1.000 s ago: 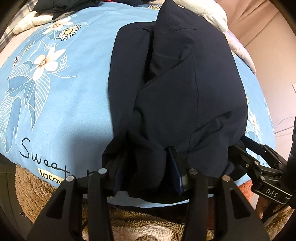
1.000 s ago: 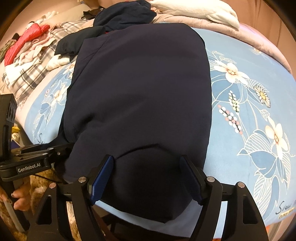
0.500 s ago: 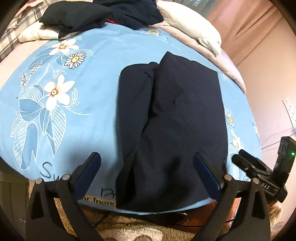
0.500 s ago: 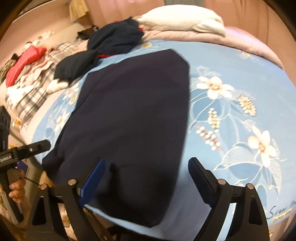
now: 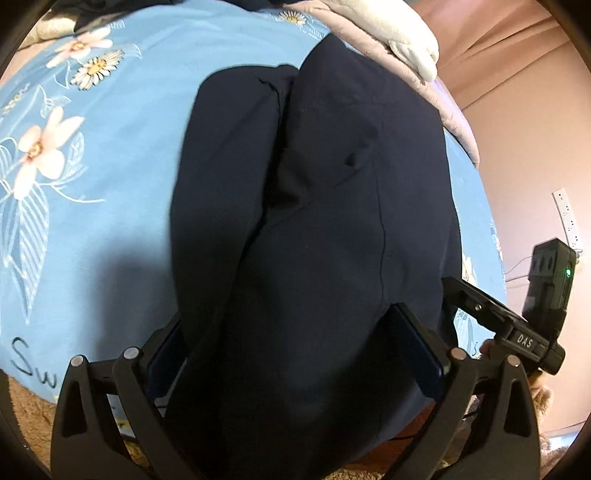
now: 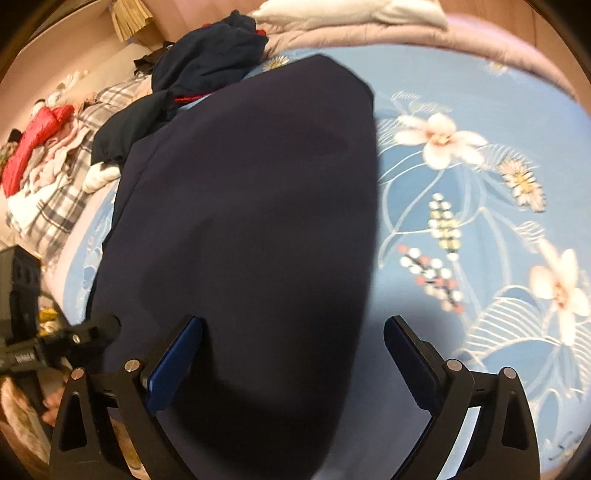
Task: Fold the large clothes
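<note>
Both tools' jaws just spread wide, navy garment [image 5: 314, 221] released, flat on bed.

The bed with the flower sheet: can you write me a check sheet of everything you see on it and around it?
Surface: blue floral bedsheet, mostly flat.
Job's things: dark navy garment, folded lengthwise, its near end hanging over the bed edge.
Clutter: heap of dark clothes, plaid fabric, red item, white pillow.
Grippers: left gripper open, garment between its fingers, jaws just opened; right gripper open, also just opened, over the garment's edge.
Cables: thin wire by the wall socket.
Surroundings: pink wall, brown fluffy rug.
</note>
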Demonstrator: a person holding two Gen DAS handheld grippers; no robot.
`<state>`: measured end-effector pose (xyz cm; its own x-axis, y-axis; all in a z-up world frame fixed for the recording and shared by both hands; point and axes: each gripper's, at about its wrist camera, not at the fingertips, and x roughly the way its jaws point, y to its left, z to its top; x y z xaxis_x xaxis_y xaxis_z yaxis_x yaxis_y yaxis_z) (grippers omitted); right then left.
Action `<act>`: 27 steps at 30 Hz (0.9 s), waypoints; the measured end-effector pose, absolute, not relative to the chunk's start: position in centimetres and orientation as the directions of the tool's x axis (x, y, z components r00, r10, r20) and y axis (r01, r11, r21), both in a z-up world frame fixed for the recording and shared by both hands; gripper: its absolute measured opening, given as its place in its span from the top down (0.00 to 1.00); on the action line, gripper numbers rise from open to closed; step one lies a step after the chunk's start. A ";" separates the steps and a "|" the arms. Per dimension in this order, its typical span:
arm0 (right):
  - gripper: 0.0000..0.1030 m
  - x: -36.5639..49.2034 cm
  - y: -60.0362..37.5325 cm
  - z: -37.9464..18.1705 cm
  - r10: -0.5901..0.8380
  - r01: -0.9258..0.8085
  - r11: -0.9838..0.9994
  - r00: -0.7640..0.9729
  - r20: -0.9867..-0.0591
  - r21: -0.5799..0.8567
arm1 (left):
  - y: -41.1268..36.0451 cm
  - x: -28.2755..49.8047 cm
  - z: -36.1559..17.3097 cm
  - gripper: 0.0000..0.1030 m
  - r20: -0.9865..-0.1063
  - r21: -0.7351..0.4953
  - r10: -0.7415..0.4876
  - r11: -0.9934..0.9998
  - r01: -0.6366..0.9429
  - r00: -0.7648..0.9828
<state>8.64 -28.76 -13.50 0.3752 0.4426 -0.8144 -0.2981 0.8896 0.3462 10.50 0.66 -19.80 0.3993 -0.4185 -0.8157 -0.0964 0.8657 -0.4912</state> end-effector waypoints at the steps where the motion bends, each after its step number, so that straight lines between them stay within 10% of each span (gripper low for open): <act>1: 0.05 8.9 -28.5 -13.7 0.451 -0.298 0.886 0.367 -0.814 0.356 | 0.4 10.5 -19.8 0.01 -0.814 -0.498 -0.427 0.862 -0.096 0.393; 7: 0.09 10.3 -27.7 -15.6 0.507 -0.287 0.857 0.325 -0.799 0.427 | -0.5 11.2 -20.6 0.23 -0.800 -0.538 -0.473 0.838 -0.094 0.369; 16: 0.72 7.3 -27.2 -11.4 0.498 -0.372 0.859 0.444 -0.745 0.352 | -3.1 10.6 -17.0 0.54 -0.812 -0.467 -0.391 0.881 -0.079 0.434; 27: 0.77 6.4 -29.9 -6.2 0.449 -0.376 0.890 0.618 -0.645 0.259 | -8.6 11.6 -12.1 0.60 -0.743 -0.448 -0.416 0.891 0.071 0.525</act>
<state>6.43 -29.94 -6.15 0.6181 0.4487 -0.6454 -0.3756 0.8899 0.2590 11.62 -8.55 -12.05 0.5251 -0.4157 -0.7427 0.0714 0.8911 -0.4482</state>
